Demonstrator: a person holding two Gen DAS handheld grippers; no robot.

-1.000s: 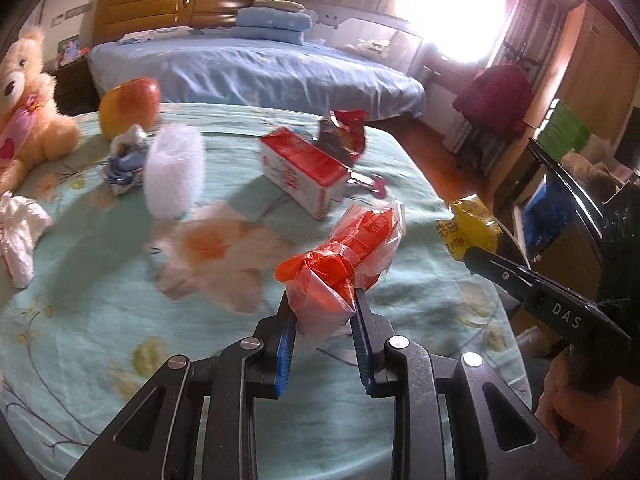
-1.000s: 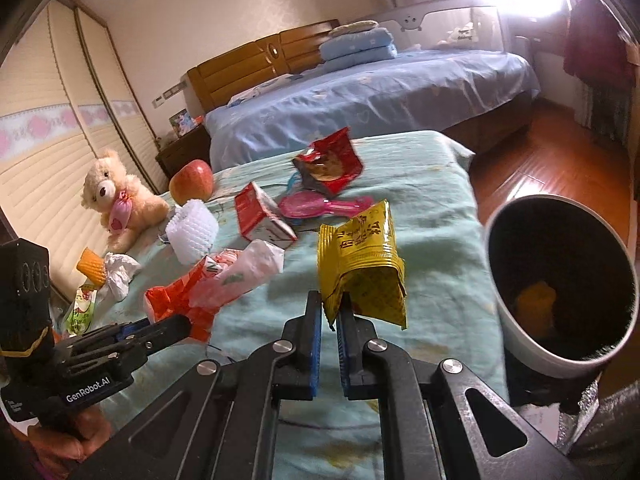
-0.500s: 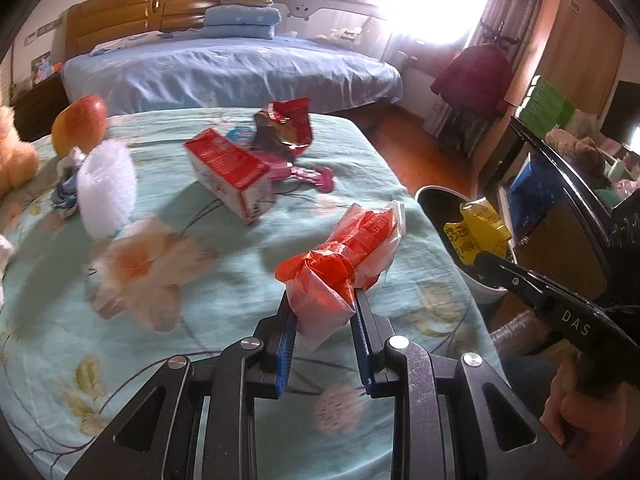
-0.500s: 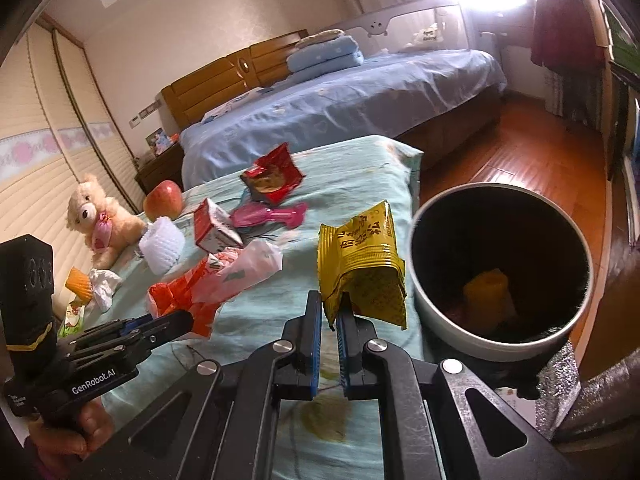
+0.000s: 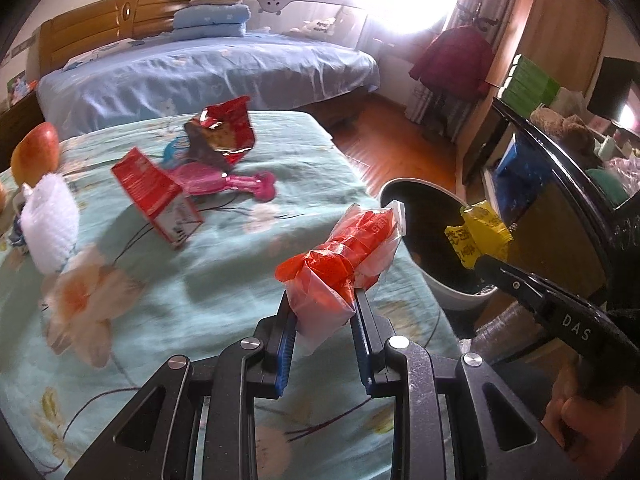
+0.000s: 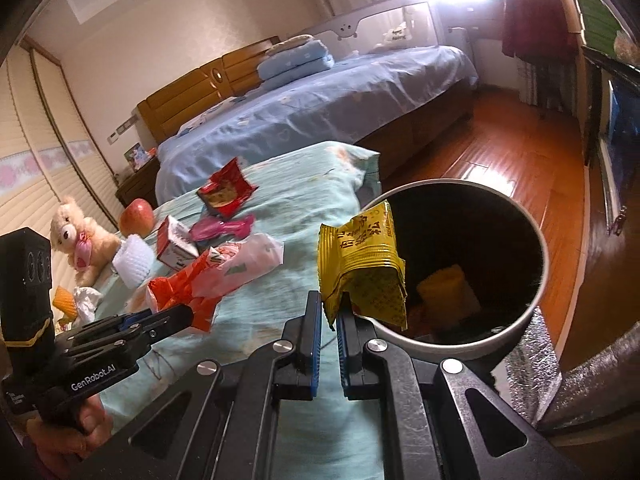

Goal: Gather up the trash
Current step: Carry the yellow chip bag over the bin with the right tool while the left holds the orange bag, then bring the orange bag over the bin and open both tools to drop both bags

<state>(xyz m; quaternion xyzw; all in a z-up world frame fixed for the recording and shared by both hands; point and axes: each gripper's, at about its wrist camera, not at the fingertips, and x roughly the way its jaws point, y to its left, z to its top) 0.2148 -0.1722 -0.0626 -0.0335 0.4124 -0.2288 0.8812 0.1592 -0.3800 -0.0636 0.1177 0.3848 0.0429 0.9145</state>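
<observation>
Item 1. Left tool (image 5: 324,312): clenched on the orange-and-clear plastic wrapper (image 5: 344,256), which stands up out of the jaws above the bed (image 5: 224,264). Trash bin (image 5: 424,240) lies ahead of it and to its right, not yet under it.

Item 2. Right tool (image 6: 329,320): clenched on the lower corner of the yellow sachet (image 6: 362,268). The sachet hangs at the near rim of the bin (image 6: 532,300), just ahead and right of the tool; something yellow already lies at the bottom.

Item 3. Uncollected, well ahead and left of both tools: red carton (image 5: 156,196), pink wrapper (image 5: 228,182), torn red foil packet (image 5: 224,132), white foam net (image 5: 50,224).

Risks, as judged:
- Yellow sachet sits at the rim rather than over the middle; released here it may catch the edge and fall to the floor or back on the bed.
- Orange wrapper is light and slack; let go short of the bin, it lands on the bedspread.
- Both tools converge on one opening and may knock together.

Legible writing: "DAS" on the right tool's arm; "GenRobot.AI" on the left tool's arm. Sachet carries red characters, unreadable here.
</observation>
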